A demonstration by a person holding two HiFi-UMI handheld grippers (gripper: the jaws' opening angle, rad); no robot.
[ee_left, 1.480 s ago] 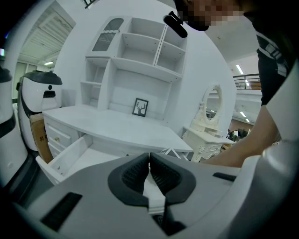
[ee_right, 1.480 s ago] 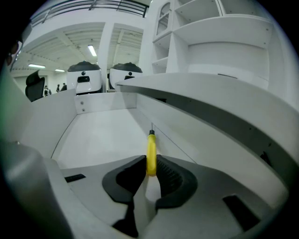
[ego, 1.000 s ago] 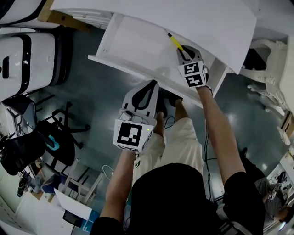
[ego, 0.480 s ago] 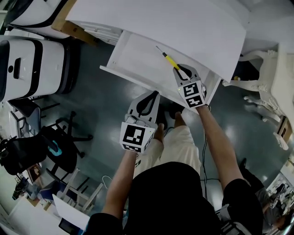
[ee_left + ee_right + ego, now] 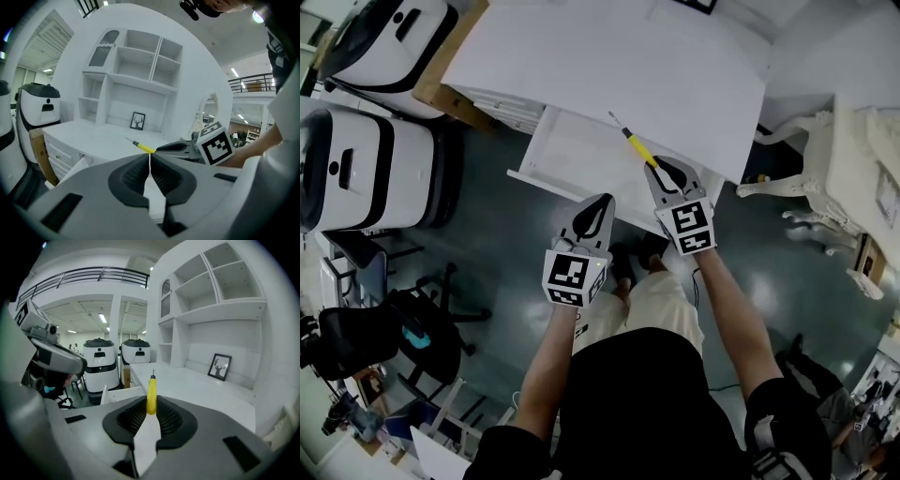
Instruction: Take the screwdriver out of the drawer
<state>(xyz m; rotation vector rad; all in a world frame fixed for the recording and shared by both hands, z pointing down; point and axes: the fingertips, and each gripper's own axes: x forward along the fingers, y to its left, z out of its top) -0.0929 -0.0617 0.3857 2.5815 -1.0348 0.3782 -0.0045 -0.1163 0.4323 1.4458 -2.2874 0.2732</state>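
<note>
while the right hand-held gripper (image 5: 150,411) pinches the yellow screwdriver (image 5: 637,147) by its handle, tip pointing away | screwdriver in the air above the open drawer (image 5: 565,157), near the white surface (image 5: 609,66) | left hand-held gripper (image 5: 150,169) pressed together, empty, beside the right

The screwdriver (image 5: 151,394) has a glossy yellow plastic-looking handle and a thin bare metal shaft; the right tool (image 5: 151,402) and the left tool (image 5: 150,158) wear smooth, matt grey shells, with black ribbed, rubbery-looking pads (image 5: 133,417). The table (image 5: 675,75) and the drawer (image 5: 572,155) at its 7 o'clock edge look smooth, white and painted, faintly satin; the floor (image 5: 787,234) is dark and glossy, mirroring lamps.
</note>
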